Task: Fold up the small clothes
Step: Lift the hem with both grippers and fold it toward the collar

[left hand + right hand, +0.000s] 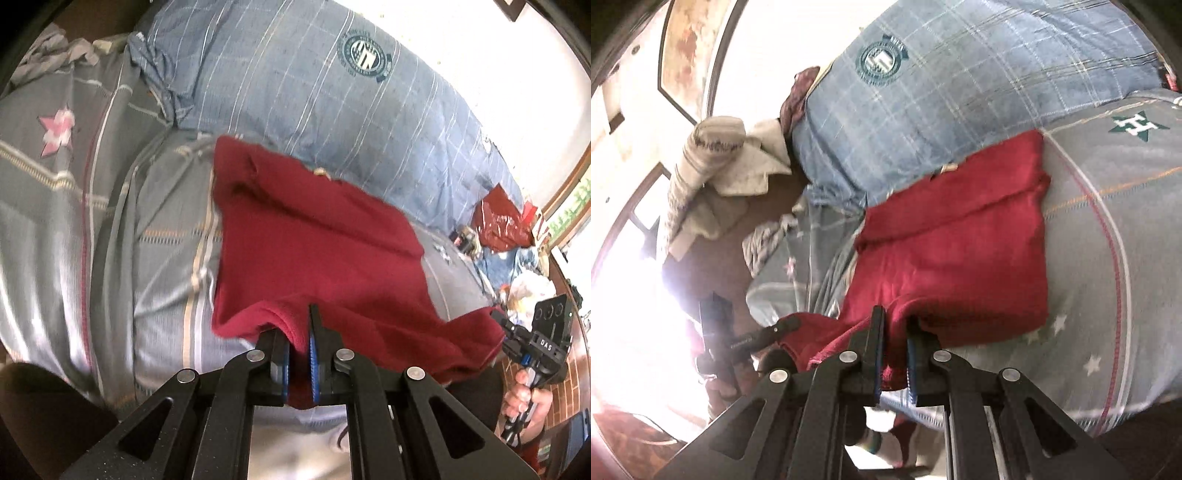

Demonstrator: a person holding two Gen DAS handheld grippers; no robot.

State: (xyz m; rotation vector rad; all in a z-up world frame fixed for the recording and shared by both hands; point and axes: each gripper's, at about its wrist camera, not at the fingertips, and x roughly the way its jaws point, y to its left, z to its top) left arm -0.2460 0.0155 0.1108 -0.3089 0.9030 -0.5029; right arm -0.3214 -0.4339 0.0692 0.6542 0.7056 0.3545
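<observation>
A dark red garment [314, 240] lies on the grey striped bedsheet [166, 266], its near edge lifted. My left gripper [300, 332] is shut on the near hem of the red garment. In the right wrist view the red garment [960, 240] lies spread on the bedsheet [1108, 258], and my right gripper [895, 332] is shut on its other near corner. The right gripper also shows at the right edge of the left wrist view [496, 317], pinching the red cloth. The left gripper shows in the right wrist view [786, 325], holding the red hem.
A blue checked pillow [314, 92] with a round crest lies just behind the garment. A red bag [502, 225] and clutter sit at the far right. Folded pale cloths [713, 166] lie on a brown surface left of the bed.
</observation>
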